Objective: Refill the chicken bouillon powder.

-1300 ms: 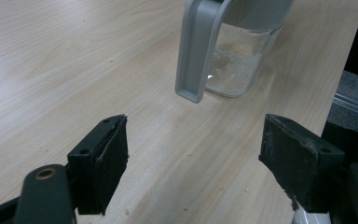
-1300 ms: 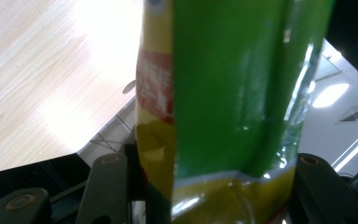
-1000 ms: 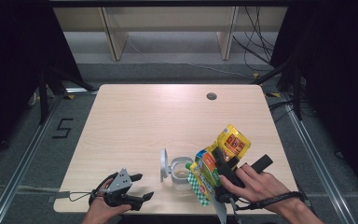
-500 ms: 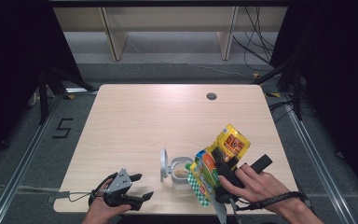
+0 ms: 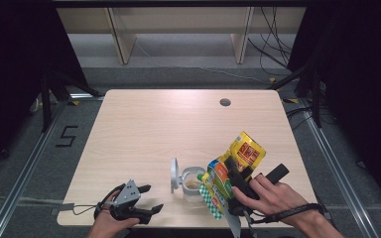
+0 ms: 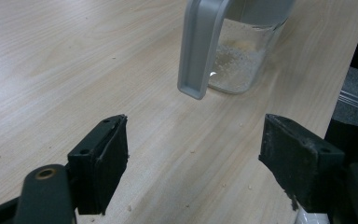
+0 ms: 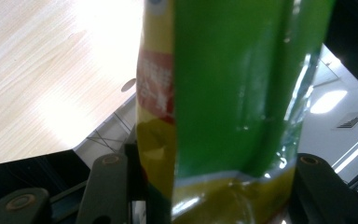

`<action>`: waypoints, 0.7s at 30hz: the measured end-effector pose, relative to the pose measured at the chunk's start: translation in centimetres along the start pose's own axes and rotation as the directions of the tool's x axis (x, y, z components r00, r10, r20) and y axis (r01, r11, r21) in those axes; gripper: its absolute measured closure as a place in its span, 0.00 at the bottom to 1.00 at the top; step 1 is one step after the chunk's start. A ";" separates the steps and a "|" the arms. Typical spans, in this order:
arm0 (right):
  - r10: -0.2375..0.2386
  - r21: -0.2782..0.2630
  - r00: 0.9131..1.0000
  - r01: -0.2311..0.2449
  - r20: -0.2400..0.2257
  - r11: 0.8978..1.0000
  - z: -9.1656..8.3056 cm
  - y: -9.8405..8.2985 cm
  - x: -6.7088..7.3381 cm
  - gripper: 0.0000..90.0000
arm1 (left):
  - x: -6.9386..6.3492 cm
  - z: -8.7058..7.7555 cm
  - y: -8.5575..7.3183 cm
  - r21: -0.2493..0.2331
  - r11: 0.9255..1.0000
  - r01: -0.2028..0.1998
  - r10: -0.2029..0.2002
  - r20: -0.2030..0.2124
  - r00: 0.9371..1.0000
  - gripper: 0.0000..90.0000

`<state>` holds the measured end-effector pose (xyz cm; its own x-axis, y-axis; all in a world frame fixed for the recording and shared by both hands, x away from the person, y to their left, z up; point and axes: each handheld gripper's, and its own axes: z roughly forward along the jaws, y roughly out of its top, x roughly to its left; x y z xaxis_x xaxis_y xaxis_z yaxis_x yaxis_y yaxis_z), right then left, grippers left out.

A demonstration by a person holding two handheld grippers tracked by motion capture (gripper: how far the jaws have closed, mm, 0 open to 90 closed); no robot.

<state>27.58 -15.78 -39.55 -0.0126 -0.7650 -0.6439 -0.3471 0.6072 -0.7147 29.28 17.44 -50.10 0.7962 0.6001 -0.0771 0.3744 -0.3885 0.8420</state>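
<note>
High view: right gripper (image 5: 232,184), clamped on the snack bag (image 5: 228,178), should keep its mouth tipped over the glass jar (image 5: 192,184); left gripper (image 5: 146,198) gapes empty.

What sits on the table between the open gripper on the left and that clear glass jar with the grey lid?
Nothing but bare wood with a few crumbs: the left gripper view shows table between the left gripper and the clear glass jar.
</note>
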 end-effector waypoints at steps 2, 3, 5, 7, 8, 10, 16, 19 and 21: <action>-0.001 0.003 1.000 0.001 -0.002 1.000 -0.1 0.0 0.0 0.58 | 0.0 0.0 0.0 0.002 1.000 -0.004 0.004 -0.003 1.000 0.25; -0.002 0.006 1.000 0.002 -0.003 1.000 -0.1 -0.1 0.0 0.58 | 0.0 0.0 0.0 0.002 1.000 0.004 -0.004 -0.005 1.000 0.25; -0.018 0.007 1.000 0.018 -0.004 1.000 -0.1 -0.1 -0.1 0.58 | 0.0 0.1 0.0 -0.001 1.000 0.004 -0.004 -0.004 1.000 0.25; -0.022 0.006 1.000 0.022 -0.004 1.000 0.0 -0.2 -0.1 0.58 | 0.0 0.1 0.0 0.002 1.000 0.007 -0.007 -0.004 1.000 0.25; -0.022 0.006 1.000 0.022 -0.003 1.000 0.0 -0.2 -0.1 0.58 | 0.0 0.1 0.0 0.000 1.000 0.010 -0.010 -0.004 1.000 0.25; -0.025 0.006 1.000 0.025 -0.003 1.000 -0.1 -0.2 -0.1 0.58 | -0.1 0.1 -0.1 -0.002 1.000 0.014 -0.014 -0.005 1.000 0.25; -0.023 0.007 1.000 0.023 0.001 1.000 -0.2 -0.2 -0.2 0.58 | 0.0 -0.1 -0.1 -0.003 1.000 0.000 0.000 -0.006 1.000 0.25; -0.032 0.002 0.999 0.032 0.005 0.999 -0.1 -0.1 -0.3 0.58 | 0.0 -0.1 -0.1 0.000 1.000 0.001 -0.001 -0.006 1.000 0.25; -0.035 -0.002 0.999 0.035 0.007 0.999 -0.1 0.0 -0.4 0.58 | 0.0 -0.1 -0.1 0.001 1.000 0.001 -0.001 -0.004 1.000 0.25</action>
<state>27.53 -15.54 -39.27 0.0058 -0.7841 -0.6206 -0.3496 0.5799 -0.7359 29.23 17.52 -50.12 0.7940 0.6032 -0.0757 0.3757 -0.3888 0.8413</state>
